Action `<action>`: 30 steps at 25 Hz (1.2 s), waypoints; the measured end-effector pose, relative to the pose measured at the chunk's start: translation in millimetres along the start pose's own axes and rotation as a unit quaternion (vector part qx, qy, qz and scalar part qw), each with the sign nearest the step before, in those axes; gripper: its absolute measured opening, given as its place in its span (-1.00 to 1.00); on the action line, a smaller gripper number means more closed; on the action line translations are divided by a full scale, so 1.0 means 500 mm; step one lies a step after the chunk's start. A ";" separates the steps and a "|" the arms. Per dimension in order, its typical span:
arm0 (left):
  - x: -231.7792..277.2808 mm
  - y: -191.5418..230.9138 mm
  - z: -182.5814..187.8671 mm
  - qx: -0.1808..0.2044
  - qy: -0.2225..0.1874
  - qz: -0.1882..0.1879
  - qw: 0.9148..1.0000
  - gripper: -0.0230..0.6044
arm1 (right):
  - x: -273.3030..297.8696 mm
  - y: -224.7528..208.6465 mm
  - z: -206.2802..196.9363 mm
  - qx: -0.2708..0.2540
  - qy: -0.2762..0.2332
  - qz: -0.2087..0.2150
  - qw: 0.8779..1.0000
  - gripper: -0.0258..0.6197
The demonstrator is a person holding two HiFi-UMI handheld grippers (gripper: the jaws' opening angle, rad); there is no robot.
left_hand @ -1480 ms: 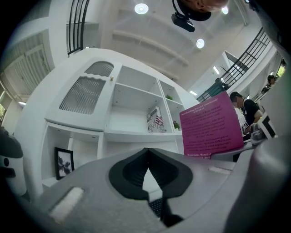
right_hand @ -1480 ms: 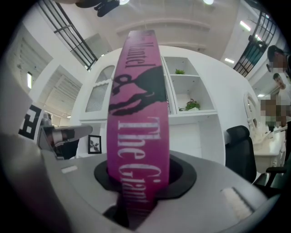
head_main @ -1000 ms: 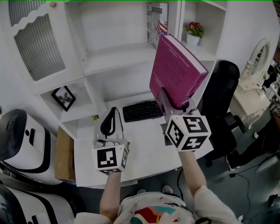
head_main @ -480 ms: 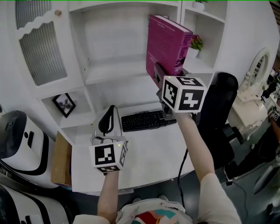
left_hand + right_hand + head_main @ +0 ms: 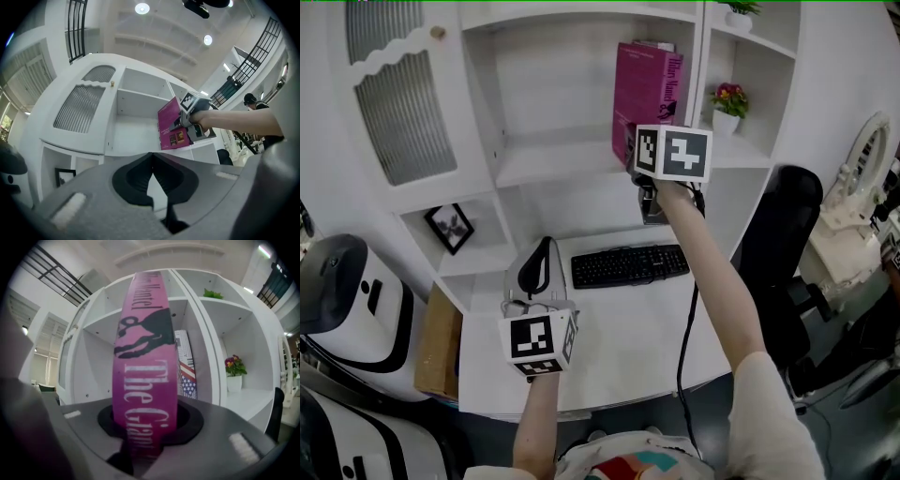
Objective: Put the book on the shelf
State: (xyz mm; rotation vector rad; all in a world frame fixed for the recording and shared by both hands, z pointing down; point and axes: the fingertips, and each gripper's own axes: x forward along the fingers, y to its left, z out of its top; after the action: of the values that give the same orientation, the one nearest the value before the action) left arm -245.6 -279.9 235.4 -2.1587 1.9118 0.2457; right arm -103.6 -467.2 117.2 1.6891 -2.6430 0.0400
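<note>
A magenta book [image 5: 645,89] stands upright at the right end of the middle shelf compartment [image 5: 553,159], spine toward me. My right gripper [image 5: 639,150] is shut on its lower spine edge. In the right gripper view the spine [image 5: 145,357] fills the gap between the jaws of the right gripper [image 5: 145,427]. Whether the book's bottom rests on the shelf board is hidden. My left gripper [image 5: 534,264] hovers low over the white desk [image 5: 619,328], its jaws shut on nothing. The left gripper [image 5: 151,161] looks up at the book [image 5: 169,126].
A flag-covered book [image 5: 186,366] stands just right of the held one. A potted flower [image 5: 729,101] sits in the right compartment. A black keyboard [image 5: 628,265] lies on the desk, a framed picture [image 5: 450,225] in a lower cubby, a black chair [image 5: 787,225] at the right.
My right gripper has carried the book up from over the desk to the middle shelf and turned it upright. The left gripper has stayed in place.
</note>
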 end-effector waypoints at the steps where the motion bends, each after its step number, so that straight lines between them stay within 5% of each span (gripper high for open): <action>1: 0.001 0.002 0.000 -0.001 -0.001 0.001 1.000 -0.92 | 0.012 -0.002 -0.002 0.005 0.005 -0.001 1.000 -0.51; 30: 0.066 0.090 -0.067 0.003 0.026 0.048 0.999 -0.92 | 0.312 -0.031 0.003 -0.016 0.022 -0.050 0.998 -0.51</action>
State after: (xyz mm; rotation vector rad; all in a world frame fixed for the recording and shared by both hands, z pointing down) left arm -287.4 -326.2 254.5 -2.0922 2.0441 0.2044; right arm -155.0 -615.2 118.6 1.7860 -2.5095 0.0339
